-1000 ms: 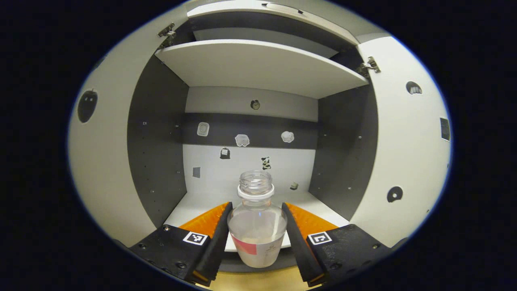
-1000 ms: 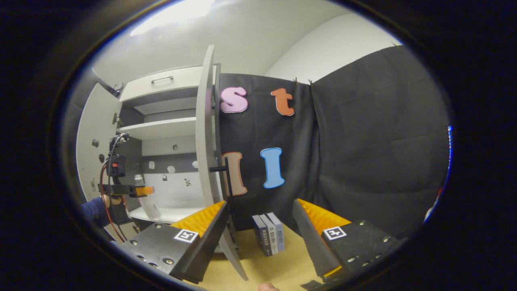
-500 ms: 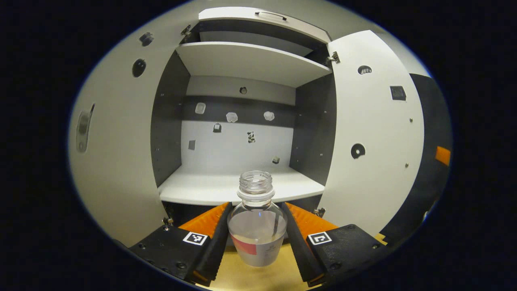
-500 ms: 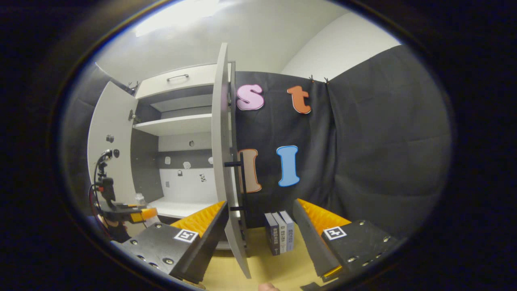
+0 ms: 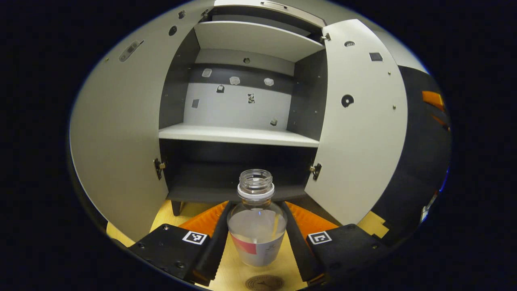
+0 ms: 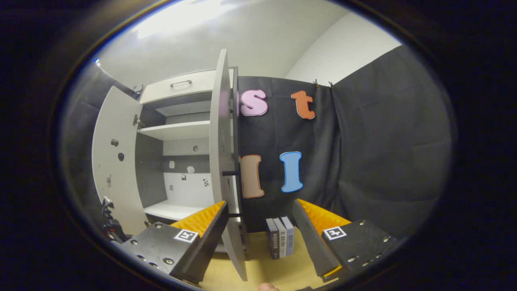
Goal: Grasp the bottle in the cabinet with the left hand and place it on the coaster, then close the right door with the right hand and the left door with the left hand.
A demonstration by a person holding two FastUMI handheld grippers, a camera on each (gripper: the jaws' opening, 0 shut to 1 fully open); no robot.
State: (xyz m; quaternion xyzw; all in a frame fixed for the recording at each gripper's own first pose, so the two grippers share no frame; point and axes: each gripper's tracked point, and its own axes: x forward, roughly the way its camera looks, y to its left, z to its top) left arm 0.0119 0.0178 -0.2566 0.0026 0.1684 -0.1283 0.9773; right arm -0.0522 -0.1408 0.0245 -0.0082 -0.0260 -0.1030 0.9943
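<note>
Now clamped by the left claw across its clear shoulder, both ribbed black fingers pressing the sides: the bottle, upright, uncapped, part full of clear liquid. Held upright for good reason, most likely, since an open neck would spill at any tilt. Carried clear of the cabinet, well in front of the white shelf and low over the yellow desk. Just beneath and a little nearer the camera, the round dark coaster, partly cut off at the bottom of the left gripper view; judged nearly in line for the set-down, with only a short lowering and a small pull back left.

Both doors open: left door and right door swung wide to either side, leaving room for the withdrawal.

Over in the right gripper view, the right claw wide apart and gripping nothing, poised near the edge of the right door and its dark handle, probably parked there for the closing push. Beyond it, three books standing on the desk against the black cloth.
</note>
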